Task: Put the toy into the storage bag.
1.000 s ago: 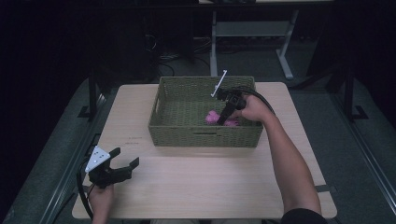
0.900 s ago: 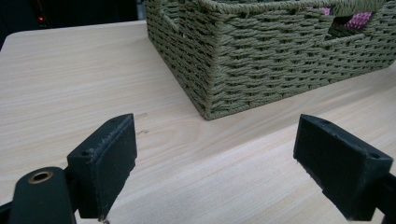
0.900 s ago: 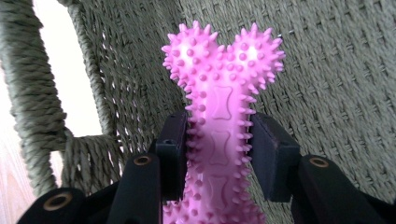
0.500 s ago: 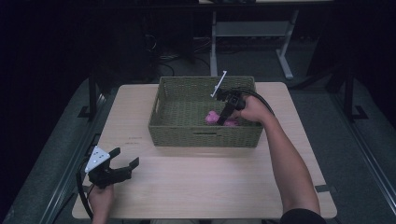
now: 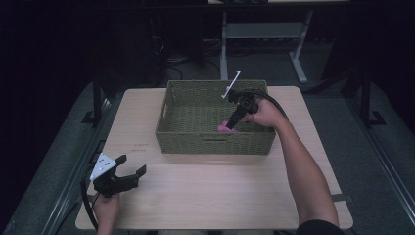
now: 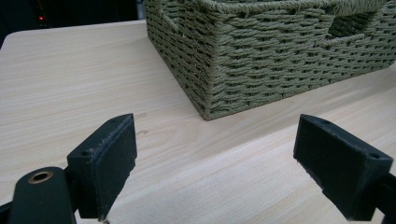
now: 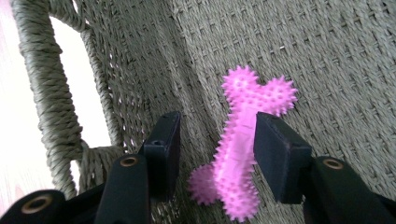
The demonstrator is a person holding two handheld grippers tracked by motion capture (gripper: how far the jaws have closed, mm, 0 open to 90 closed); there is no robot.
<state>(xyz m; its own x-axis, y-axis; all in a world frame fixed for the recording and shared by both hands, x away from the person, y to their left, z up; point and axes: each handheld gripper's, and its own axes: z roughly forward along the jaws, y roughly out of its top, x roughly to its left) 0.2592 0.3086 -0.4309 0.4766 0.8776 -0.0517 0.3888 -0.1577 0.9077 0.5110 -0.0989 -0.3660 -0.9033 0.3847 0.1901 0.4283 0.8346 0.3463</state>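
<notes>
High view, basket: a green woven basket [image 5: 214,142] sits toward the far middle of a pale wooden table [image 5: 220,196].
High view, right gripper: the right gripper [image 5: 232,123] reaches down inside the basket near its front wall, tips just at a pink toy [image 5: 224,127] on the basket floor.
High view, left gripper: the left gripper [image 5: 132,169] rests near the table's front left corner, well apart from the basket, jaws spread with nothing between them.
Left gripper view, jaws: both black jaws stand wide apart over bare tabletop [image 6: 60,84]; nothing is held.
Left gripper view, basket: a corner of the woven basket [image 6: 261,56] and one of its handle slots lie ahead.
Right gripper view, toy: a pink spiky bone-shaped toy [image 7: 243,144] lies on the basket's woven floor [image 7: 327,60], between the jaws.
Right gripper view, jaws: they have just been opening; one pad is against the toy's side, the other stands clear with a gap, so the grip is released.
Right gripper view, handle: the basket's handle opening [image 7: 74,93] is beside the jaws.
</notes>
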